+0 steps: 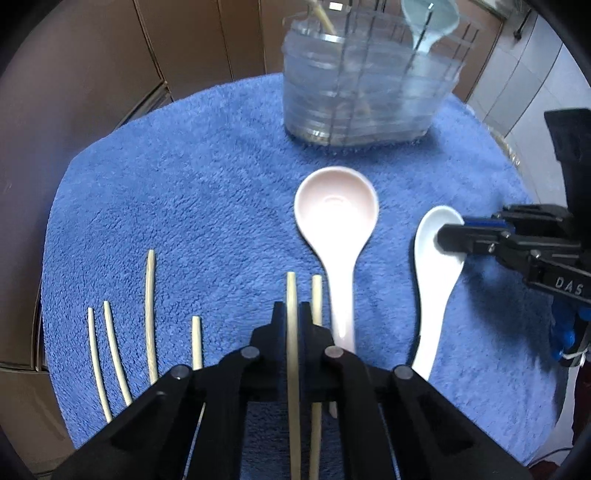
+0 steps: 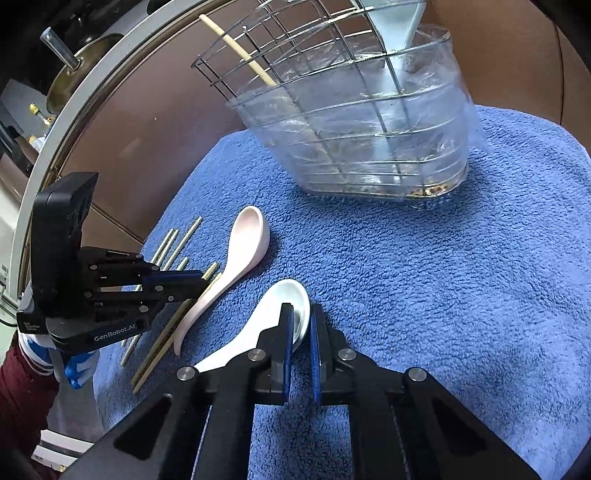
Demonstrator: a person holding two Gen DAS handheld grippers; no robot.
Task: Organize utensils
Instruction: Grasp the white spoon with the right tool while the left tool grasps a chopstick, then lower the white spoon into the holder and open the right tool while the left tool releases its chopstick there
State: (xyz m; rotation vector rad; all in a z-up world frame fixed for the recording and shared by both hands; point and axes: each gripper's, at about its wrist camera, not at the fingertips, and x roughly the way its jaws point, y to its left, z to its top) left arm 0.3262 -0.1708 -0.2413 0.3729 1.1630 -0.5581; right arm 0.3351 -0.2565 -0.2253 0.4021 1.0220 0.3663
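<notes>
Both claws had closed on their picks on the blue towel covering the counter, with the clear utensil holder standing well ahead of them. Left to right: four loose chopsticks lay to the left of the left claw, whose jaws were clamped together on a single chopstick running straight out between them; a second chopstick lay just beside its right finger, not gripped. Right of that lay the pink spoon, bowl up, handle toward the claw. Farther right, the right claw was shut on the rim of the white spoon, one blue pad inside the bowl and the other outside it, the handle trailing down to its left. In the holder, a chopstick leaned in the left part and a pale blue spoon stood in the right. To do the lift well, the judgement here was that each claw should rise straight before travelling, so the thin stick would not drag its neighbour and the smooth spoon, held only by its edge, would not swing or slip; then stick to the chopstick side, spoon to the spoon side, lowered handle first past the wire grid.
</notes>
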